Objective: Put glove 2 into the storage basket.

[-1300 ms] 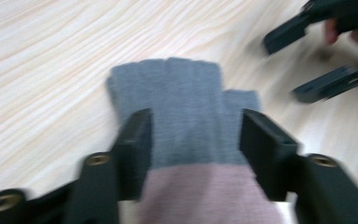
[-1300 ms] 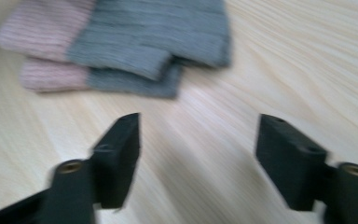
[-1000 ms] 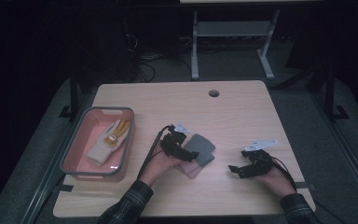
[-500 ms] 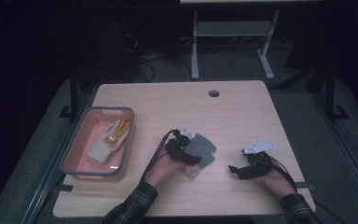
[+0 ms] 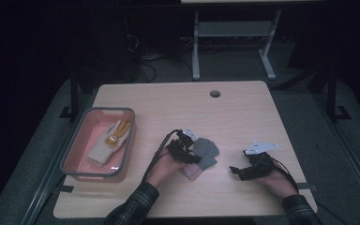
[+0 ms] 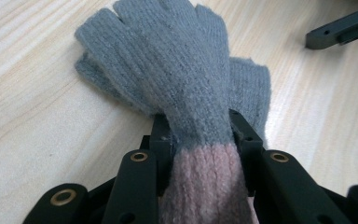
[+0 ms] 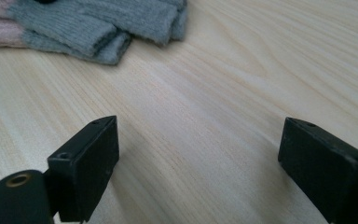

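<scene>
Left gripper (image 6: pixel 200 135), jaws just closed on the grey-and-pink knit glove (image 6: pixel 182 79), fingers pointing ahead; right gripper (image 7: pixel 200 163) gapes nearby.

— What's being handled?

— A knitted glove (image 6: pixel 186 79), grey over the palm and short finger stubs, with a pale pink ribbed cuff.

— How does it lie?

— Flat on the wooden table (image 5: pixel 243 112), near the front and about midway across, fingers pointing away from the person. It looks like two layers, a second grey edge peeking out beneath at each side.

— Is it held?

— Yes. The left gripper (image 6: pixel 199 133) has just closed, its pads pinching it where grey meets pink.
</scene>
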A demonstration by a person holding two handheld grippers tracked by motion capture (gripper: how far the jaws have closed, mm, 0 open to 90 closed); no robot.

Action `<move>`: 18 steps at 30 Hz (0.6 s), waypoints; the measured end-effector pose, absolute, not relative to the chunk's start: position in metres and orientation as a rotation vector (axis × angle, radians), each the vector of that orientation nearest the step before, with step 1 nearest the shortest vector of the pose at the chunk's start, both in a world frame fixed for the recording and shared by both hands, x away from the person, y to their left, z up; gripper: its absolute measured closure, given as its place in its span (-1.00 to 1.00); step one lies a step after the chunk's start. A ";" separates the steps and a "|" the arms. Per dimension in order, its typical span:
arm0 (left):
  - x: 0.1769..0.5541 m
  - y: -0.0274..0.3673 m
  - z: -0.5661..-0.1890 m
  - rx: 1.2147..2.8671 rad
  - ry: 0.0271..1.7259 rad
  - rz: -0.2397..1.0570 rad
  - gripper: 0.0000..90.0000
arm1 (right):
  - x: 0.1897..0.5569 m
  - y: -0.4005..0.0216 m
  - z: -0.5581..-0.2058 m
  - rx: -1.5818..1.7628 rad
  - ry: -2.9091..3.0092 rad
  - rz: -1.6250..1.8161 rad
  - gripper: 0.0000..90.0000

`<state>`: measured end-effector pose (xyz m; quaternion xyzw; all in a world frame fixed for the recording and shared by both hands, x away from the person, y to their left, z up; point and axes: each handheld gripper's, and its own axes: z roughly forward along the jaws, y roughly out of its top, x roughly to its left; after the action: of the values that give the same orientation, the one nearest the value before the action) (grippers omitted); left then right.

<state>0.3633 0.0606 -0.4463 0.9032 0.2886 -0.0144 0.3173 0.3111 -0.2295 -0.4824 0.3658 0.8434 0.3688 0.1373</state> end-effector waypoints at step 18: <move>0.364 0.116 -0.382 2.292 0.830 0.056 0.51 | 0.311 -0.230 -0.482 1.055 2.440 1.067 -0.73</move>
<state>0.3645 0.1161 -0.3815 0.8825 0.3195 0.0217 0.3443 0.3112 -0.2296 -0.4824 0.3648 0.8436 0.3690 0.1381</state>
